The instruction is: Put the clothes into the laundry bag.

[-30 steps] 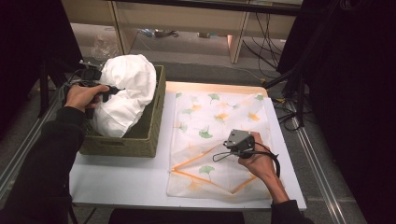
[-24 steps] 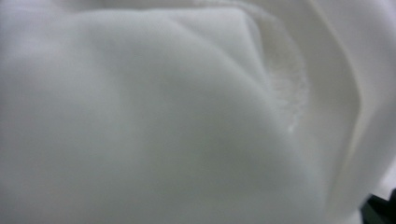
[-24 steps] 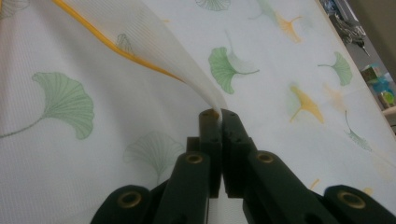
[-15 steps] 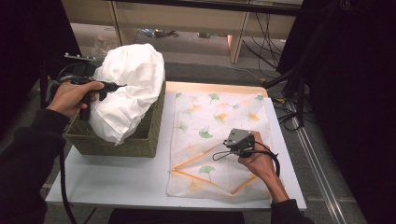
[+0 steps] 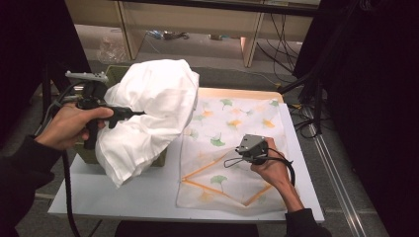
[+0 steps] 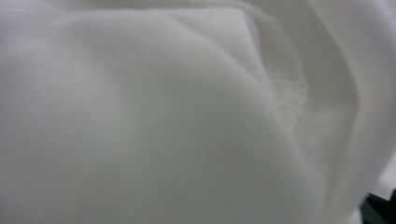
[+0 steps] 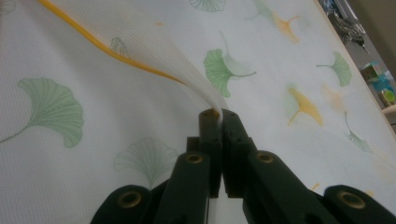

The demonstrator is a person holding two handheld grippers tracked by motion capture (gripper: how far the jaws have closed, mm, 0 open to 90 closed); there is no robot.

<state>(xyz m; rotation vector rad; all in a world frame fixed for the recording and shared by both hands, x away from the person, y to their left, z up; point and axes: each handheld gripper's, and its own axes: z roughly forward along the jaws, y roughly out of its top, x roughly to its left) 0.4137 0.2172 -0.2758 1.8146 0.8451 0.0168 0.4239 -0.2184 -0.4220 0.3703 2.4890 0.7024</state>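
The white pillow (image 5: 148, 116) hangs clear of the green basket (image 5: 116, 74) at the left end of the table (image 5: 148, 197), just left of the ginkgo-print pillowcase (image 5: 232, 143), its lower corner drooping beside the pillowcase's left edge. Your left gripper (image 5: 136, 113) bites into the pillow's side; white cloth hides the jaws, so you cannot tell how tightly they pinch, and a deep hold matters because the stuffing sags. Carry the pillow rightward and low toward the pillowcase's orange-trimmed opening (image 5: 207, 168). Your right gripper (image 7: 218, 113), over the pillowcase's lower right part, has its jaws pressed together on the top layer's edge; lift that layer to widen the mouth, then feed the drooping corner in first.
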